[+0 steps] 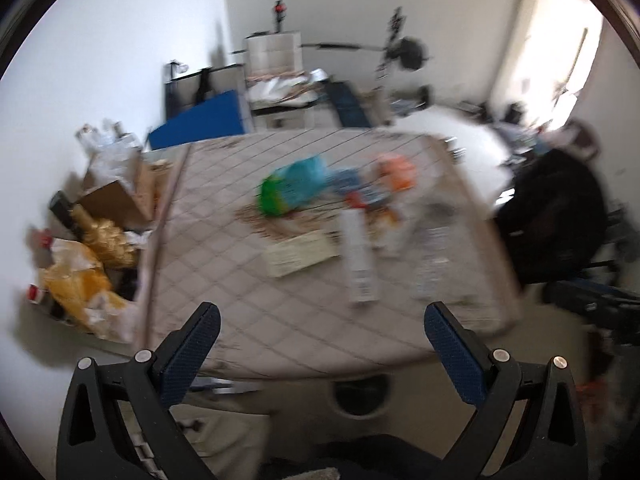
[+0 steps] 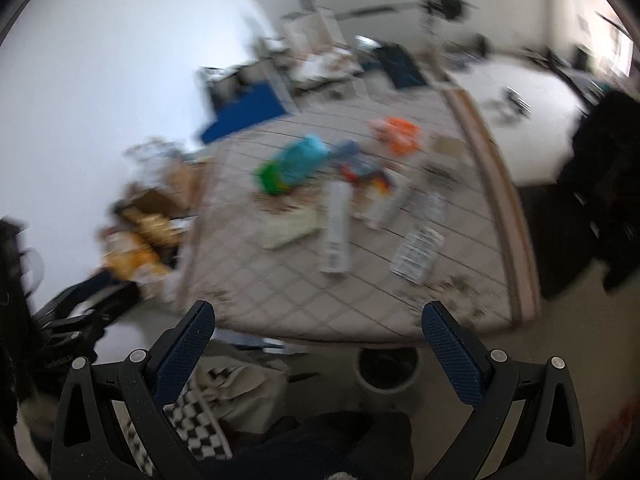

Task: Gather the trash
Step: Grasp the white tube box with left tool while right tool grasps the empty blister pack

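Both grippers hung back from the table, nothing picked up yet.

The table (image 1: pixel 280 320) carried the trash in a loose heap toward its far middle (everything blurred): a teal bag (image 1: pixel 296 186), a white tube (image 1: pixel 358 256), a flat box (image 1: pixel 300 256), an orange wrapper (image 1: pixel 396 170). The left gripper (image 1: pixel 322 328) and the right gripper (image 2: pixel 318 326) both stood wide open and empty, short of the near edge. I judged this the approach; next, reach in over one piece, likely the tube, and close.
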`<state>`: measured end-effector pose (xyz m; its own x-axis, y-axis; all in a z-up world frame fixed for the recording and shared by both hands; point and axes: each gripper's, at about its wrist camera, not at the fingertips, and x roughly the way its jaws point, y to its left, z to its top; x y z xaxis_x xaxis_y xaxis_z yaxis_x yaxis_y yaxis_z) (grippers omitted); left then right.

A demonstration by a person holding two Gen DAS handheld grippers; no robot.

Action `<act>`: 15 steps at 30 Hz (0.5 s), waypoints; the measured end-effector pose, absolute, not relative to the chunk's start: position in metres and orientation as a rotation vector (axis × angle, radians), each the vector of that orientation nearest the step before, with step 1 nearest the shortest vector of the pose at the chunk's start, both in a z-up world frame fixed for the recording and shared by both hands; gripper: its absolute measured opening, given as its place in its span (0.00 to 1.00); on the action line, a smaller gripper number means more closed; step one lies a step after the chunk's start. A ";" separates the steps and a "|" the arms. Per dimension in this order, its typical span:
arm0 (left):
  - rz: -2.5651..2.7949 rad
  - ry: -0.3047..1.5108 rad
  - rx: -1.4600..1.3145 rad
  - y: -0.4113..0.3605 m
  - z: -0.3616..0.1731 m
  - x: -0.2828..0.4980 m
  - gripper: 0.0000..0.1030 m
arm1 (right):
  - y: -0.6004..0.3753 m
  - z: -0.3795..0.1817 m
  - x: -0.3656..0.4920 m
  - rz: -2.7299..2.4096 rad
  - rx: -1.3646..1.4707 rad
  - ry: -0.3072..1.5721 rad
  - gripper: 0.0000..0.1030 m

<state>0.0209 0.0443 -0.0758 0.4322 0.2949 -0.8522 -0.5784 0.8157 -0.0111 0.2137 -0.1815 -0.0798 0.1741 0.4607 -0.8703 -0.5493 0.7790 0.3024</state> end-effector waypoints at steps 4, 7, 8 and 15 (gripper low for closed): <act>0.605 1.145 -0.351 0.081 -0.162 0.054 1.00 | -0.169 -0.159 0.253 0.481 -0.067 1.284 1.00; 0.622 1.241 -0.358 0.100 -0.216 0.073 1.00 | -0.152 -0.225 0.284 0.335 -0.049 1.367 1.00; 0.624 1.260 -0.360 0.104 -0.231 0.077 1.00 | -0.144 -0.248 0.296 0.284 -0.065 1.376 1.00; 0.658 1.375 -0.425 0.136 -0.319 0.121 1.00 | -0.097 -0.361 0.358 0.117 -0.103 1.437 1.00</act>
